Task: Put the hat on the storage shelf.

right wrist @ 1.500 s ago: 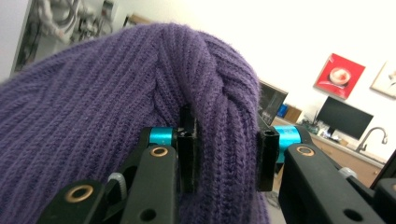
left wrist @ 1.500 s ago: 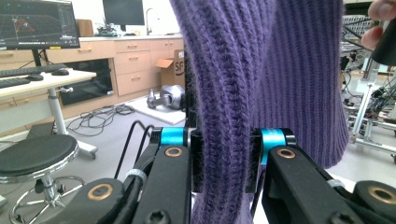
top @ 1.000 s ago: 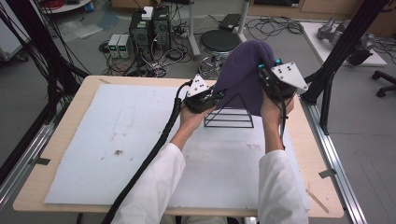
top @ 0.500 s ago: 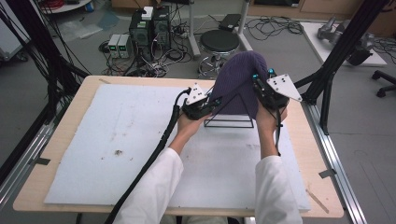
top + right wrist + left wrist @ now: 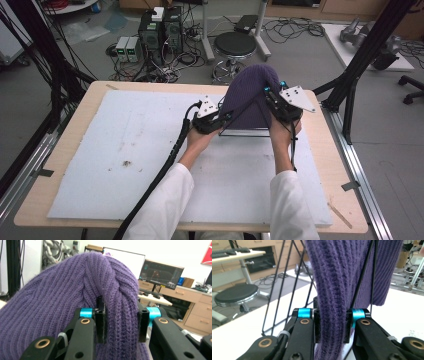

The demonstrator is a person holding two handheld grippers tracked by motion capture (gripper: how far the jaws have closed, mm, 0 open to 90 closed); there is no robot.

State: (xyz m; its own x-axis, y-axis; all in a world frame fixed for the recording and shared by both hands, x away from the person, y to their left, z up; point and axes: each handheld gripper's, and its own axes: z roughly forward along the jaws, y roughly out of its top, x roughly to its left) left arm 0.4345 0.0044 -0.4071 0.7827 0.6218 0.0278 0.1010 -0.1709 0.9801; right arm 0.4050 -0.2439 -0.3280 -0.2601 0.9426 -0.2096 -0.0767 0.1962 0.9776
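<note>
High view: a purple knit hat (image 5: 250,97) sits draped over a black wire frame (image 5: 243,131) at the far edge of a white-covered worktop (image 5: 125,150), with a person in white sleeves (image 5: 165,200) working it from both sides. The left gripper (image 5: 220,120) meets the hat low on its left side, near the frame's base; the right gripper (image 5: 267,97) grips higher up, on the hat's right flank, its grey plate tilted toward the camera. A thick black cable (image 5: 165,170) trails from the left gripper back along the forearm to the near edge.

Left gripper view — the jaws are clenched on a thick fold of the hat (image 5: 337,290), the ribbed knit bunched between the black pads and blue collars of the left gripper (image 5: 332,325). Thin rods of the frame (image 5: 287,285) rise just behind, some running under the fabric.

Right gripper view — the right gripper (image 5: 121,322) likewise pinches a ridge of the hat (image 5: 75,290), the knit puckered into a crease between its pads, the crown rounding up beyond.

Past the worktop, a round stool (image 5: 235,45) and a tangle of boxes and cables (image 5: 155,40) stand on the floor.
</note>
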